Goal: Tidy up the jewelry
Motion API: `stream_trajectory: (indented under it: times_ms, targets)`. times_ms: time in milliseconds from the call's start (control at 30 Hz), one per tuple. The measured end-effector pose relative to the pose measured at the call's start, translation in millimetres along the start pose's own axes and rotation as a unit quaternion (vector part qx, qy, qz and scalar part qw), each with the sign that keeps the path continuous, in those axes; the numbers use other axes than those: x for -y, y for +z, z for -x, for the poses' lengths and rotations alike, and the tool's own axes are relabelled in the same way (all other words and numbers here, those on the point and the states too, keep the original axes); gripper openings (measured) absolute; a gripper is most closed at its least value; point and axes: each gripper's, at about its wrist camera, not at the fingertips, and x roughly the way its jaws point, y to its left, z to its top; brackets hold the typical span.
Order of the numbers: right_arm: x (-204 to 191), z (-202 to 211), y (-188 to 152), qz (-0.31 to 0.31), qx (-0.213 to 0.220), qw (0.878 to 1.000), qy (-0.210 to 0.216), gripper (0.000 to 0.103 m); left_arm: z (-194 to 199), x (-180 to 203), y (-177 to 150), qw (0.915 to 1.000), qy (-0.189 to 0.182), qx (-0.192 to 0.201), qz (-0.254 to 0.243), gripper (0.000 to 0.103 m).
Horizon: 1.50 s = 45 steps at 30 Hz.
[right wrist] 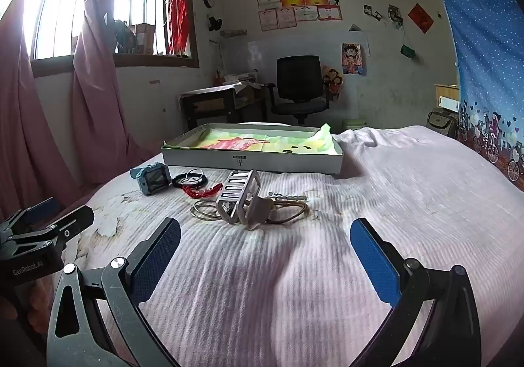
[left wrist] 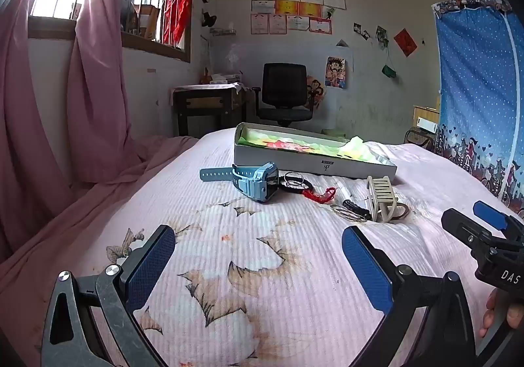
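Note:
A flat open box (left wrist: 314, 164) lined with green and red paper lies on the bed; it also shows in the right wrist view (right wrist: 252, 159). In front of it lie a blue watch (left wrist: 255, 180) (right wrist: 152, 178), black and metal rings (left wrist: 296, 183) (right wrist: 191, 178), a red bracelet (left wrist: 317, 195) (right wrist: 199, 192), thin bangles (left wrist: 348, 213) (right wrist: 204, 211) and a beige hair claw (left wrist: 380, 198) (right wrist: 239, 201). My left gripper (left wrist: 258, 255) is open and empty, short of the items. My right gripper (right wrist: 265, 249) is open and empty, just short of the hair claw.
The bed has a pink quilt (left wrist: 255, 268) with a flower print. Pink curtains (left wrist: 82, 98) hang at the left. A desk (left wrist: 209, 105) and a black office chair (left wrist: 285, 95) stand beyond the bed. A blue curtain (left wrist: 478, 98) hangs at the right.

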Motion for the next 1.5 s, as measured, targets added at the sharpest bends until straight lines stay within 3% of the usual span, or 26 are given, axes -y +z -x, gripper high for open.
stream_trajectory:
  times_ms: [1500]
  targets:
    - [1.1,3.5,0.1,-0.002,0.004,1.0,-0.001,0.102,0.1,0.1,0.0,1.0,0.0,0.002,-0.003,0.103]
